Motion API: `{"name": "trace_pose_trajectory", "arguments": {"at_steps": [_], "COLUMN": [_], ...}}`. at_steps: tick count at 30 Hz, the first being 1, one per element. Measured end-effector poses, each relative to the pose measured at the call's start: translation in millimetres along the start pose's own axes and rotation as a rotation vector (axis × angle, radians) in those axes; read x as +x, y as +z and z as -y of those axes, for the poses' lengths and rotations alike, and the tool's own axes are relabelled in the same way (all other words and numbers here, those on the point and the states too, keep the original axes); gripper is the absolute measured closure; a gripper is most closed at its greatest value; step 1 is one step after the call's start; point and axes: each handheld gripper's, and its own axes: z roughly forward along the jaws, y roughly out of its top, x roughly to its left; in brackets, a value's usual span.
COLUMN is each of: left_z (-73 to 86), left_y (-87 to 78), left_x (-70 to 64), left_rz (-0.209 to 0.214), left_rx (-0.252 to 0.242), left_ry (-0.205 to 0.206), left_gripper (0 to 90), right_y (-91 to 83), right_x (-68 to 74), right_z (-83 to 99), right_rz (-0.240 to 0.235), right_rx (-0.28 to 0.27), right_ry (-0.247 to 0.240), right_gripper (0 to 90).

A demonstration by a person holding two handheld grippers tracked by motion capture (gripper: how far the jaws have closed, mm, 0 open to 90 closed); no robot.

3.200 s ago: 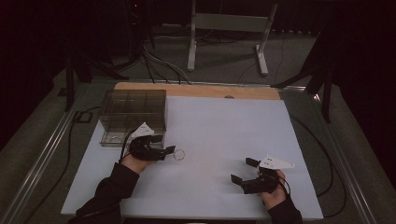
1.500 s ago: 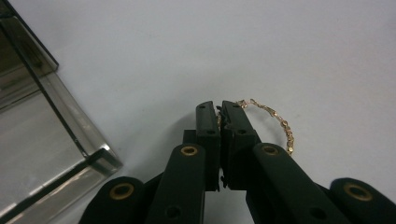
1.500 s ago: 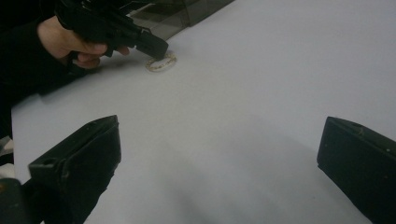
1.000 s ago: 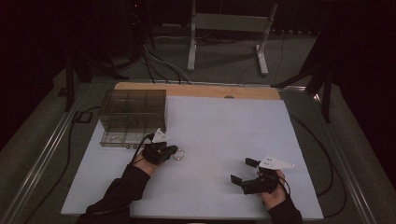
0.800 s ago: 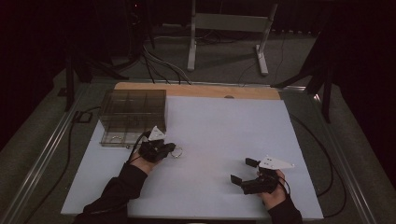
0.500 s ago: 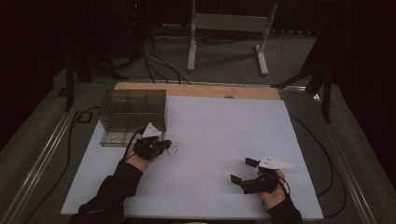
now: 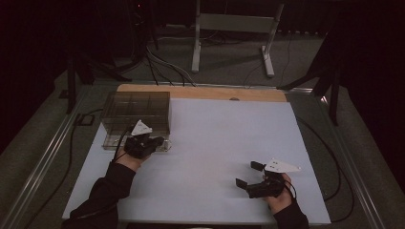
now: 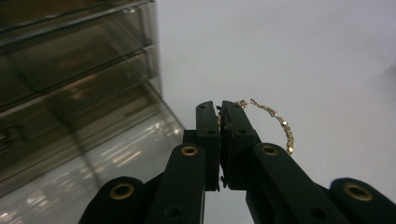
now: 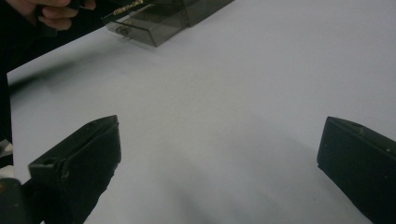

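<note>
At the left of the white counter (image 7: 215,143) a smoky clear drawer box (image 7: 136,112) is sitting with its bottom drawer (image 8: 116,158) pulled out. The left tool (image 8: 219,114) is hovering just beside that drawer, jaws pressed together on a thin gold chain (image 8: 275,123) — its free end is dangling in a loop. Well apart, the right tool (image 7: 250,174) is resting near the front edge, jaws spread wide.

Obstacle, left of frame: we log one smoked drawer box (image 7: 136,117), drawer (image 8: 116,154) out. Table (image 7: 224,138) centre, between box and right gripper (image 7: 249,174): open passage.
</note>
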Motion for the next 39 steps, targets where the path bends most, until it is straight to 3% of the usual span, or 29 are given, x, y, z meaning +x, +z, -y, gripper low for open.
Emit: {"name": "trace_pose_trajectory", "arguments": {"at_steps": [7, 18, 28, 33, 34, 39], "left_z": [3.7, 12.7, 28.3, 32.7, 38.9, 45.2], "left_y": [-14.4, -27.0, -41.8, -45.6, -50.3, -56.4], "left_x": [17.8, 35.7, 62.9, 68.1, 76.2, 86.2], "left_rz": [-0.033, -0.069, -0.129, -0.145, -0.164, -0.185], "left_rx": [-0.019, -0.025, -0.026, -0.029, -0.031, -0.038], "left_ry": [-0.041, -0.074, -0.135, -0.148, -0.170, -0.195], "left_gripper": [88.4, 88.4, 88.4, 88.4, 88.4, 88.3], "right_y": [0.9, 0.6, 0.7, 0.8, 1.2, 1.5], "right_x": [0.3, 0.3, 0.5, 1.1, 0.7, 0.6], "right_z": [-0.6, -0.3, -0.3, -0.4, -0.1, -0.1], "right_rz": [0.001, 0.004, 0.007, 0.007, 0.008, 0.010], "right_rx": [0.000, 0.001, 0.000, 0.003, 0.004, 0.005], "right_ry": [-0.003, -0.002, -0.005, -0.008, -0.005, -0.008], "right_gripper": [0.0, 0.0, 0.0, 0.0, 0.0, 0.0]}}
